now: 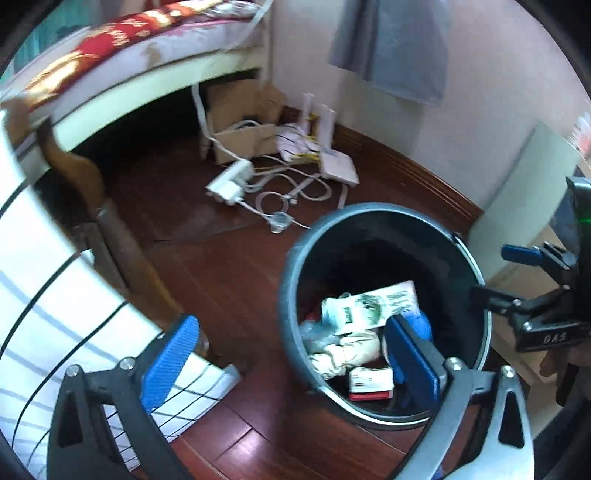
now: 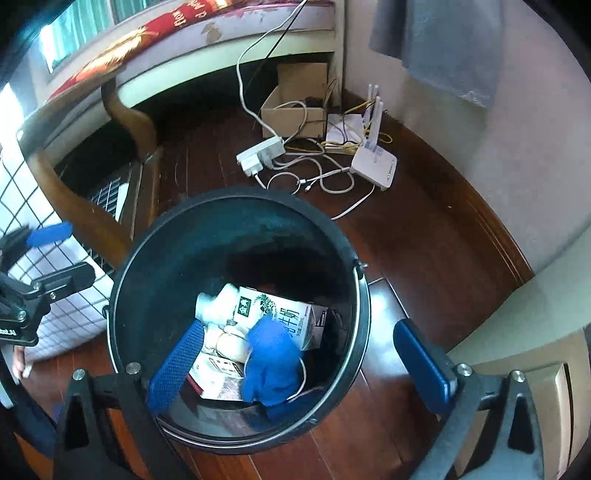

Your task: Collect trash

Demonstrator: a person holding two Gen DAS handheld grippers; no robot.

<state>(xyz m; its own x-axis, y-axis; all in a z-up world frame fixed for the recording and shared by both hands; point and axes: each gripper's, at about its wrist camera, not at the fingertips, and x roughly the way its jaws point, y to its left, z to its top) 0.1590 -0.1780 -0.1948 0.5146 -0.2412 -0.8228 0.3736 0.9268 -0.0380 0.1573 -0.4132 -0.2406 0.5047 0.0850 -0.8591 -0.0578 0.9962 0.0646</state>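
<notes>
A dark round trash bin (image 2: 125, 266) stands on the wooden floor. Inside it lie a green-and-white milk carton (image 2: 280, 314), a white bottle (image 2: 218, 304), a small printed box (image 2: 218, 373) and a crumpled blue item (image 2: 273, 365). My right gripper (image 2: 301, 367) hangs open over the bin, its pads clear of the blue item below them. My left gripper (image 1: 291, 363) is open too and holds nothing. Its right finger (image 1: 413, 362) hangs over the bin (image 1: 295, 266), its left finger beside it. The carton (image 1: 373, 302) and crumpled paper (image 1: 343, 350) show there.
A power strip (image 2: 260, 155) with tangled cables, a white router (image 2: 373, 166) and a cardboard box (image 2: 295, 110) lie on the floor beyond the bin. A bed (image 2: 221, 33) stands behind. A wooden furniture leg (image 2: 92, 214) and checked cloth (image 2: 66, 306) are at left, a pale cabinet (image 2: 524, 325) at right.
</notes>
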